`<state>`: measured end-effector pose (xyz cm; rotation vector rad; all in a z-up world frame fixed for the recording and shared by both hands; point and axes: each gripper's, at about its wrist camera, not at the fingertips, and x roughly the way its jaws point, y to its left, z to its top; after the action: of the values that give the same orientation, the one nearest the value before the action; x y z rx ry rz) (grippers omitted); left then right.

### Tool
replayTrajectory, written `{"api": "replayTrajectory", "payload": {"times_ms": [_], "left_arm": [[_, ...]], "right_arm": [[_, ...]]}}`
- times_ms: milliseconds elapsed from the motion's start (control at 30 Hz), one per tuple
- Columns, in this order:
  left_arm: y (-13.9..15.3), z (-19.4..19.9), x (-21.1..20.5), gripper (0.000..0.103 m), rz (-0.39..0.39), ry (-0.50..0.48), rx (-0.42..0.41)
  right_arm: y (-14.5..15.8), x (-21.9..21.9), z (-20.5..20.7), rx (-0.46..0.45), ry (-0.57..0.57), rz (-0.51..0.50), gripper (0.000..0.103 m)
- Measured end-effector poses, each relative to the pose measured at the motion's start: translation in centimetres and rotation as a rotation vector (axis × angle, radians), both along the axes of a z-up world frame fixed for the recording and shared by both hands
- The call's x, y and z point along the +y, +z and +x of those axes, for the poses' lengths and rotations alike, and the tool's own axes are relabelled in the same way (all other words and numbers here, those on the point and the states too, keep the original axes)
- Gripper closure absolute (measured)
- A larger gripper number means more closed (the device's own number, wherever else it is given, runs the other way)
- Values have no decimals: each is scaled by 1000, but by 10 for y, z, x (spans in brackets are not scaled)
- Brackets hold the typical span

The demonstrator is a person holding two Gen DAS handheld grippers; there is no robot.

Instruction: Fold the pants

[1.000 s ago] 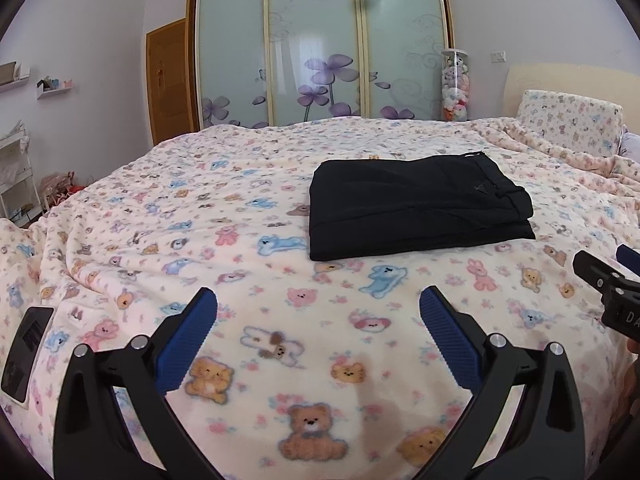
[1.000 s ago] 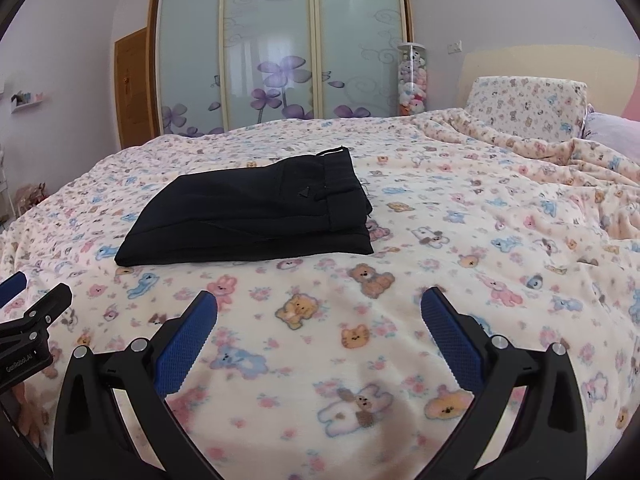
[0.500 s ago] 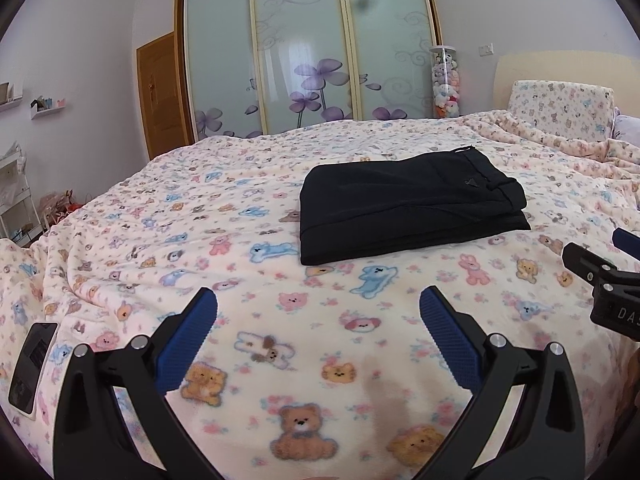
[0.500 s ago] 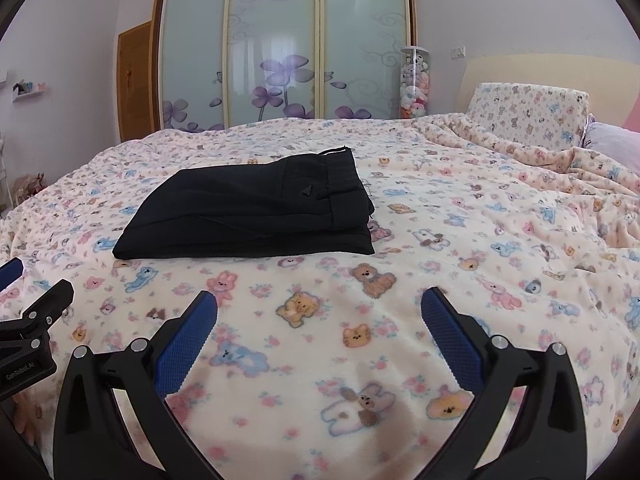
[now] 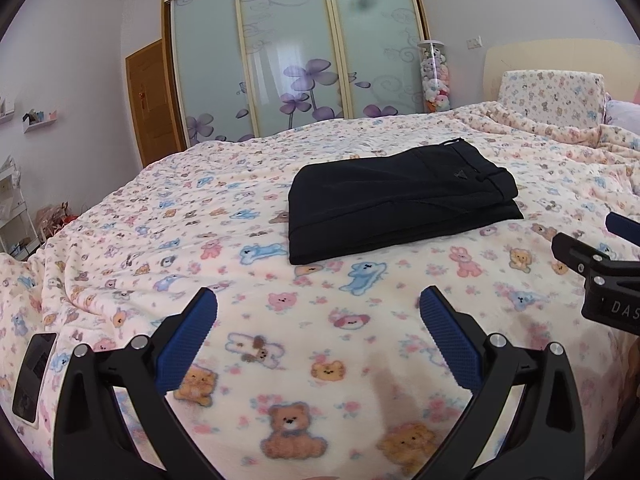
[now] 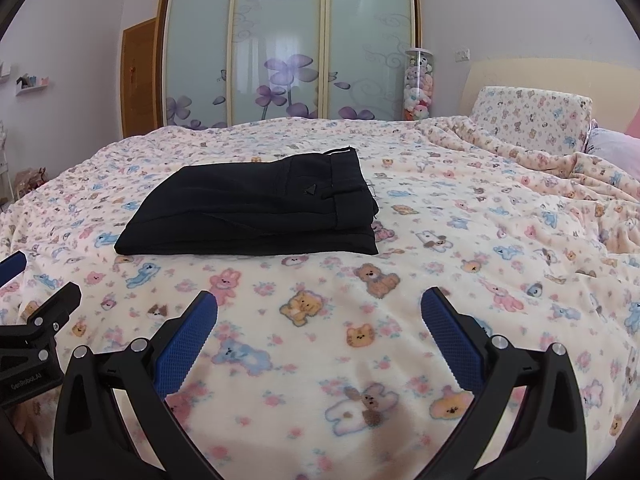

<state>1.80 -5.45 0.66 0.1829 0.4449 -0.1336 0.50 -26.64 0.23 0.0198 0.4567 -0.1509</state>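
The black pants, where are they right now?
The black pants lie folded on the teddy-print blanket mid-bed, beyond both open grippers: right of centre in the left wrist view, left of centre in the right wrist view, waistband toward the headboard.

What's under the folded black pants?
The pants lie flat on the teddy-print blanket, which shows all around them. Anything beneath the folded layers is hidden.

Black pants (image 5: 400, 196) are folded into a flat, stacked rectangle lying on the bed (image 5: 280, 320). Waistband end is at the right, with a small triangular tag visible near it; folded edge at the left. Layers roughly aligned, no legs trailing out.
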Motion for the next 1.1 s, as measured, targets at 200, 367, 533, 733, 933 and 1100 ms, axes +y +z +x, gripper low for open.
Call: {"api": "replayTrajectory", "payload": {"times_ms": [200,367,533,733,933,1100], "left_arm": [[-1,1,-2,2,4,-2,3],[-1,0,-2,2,4,-2,5],[-1,0,-2,2,3,0,4],[-1,1,-2,2,5,-2,4],[-1,1,-1,2,5,-1,3],[-1,1,-2,2,3,-3,3]], "right_arm": [[0,0,-1,3,0,1,1],[-1,0,0,3,2,-1,1],[-1,0,0,4,0,1,1],[-2,-1,0,7,4,0,1],[-5,-5,3,15,14,0,1],[-5,-9,5,23,18,3,1]]}}
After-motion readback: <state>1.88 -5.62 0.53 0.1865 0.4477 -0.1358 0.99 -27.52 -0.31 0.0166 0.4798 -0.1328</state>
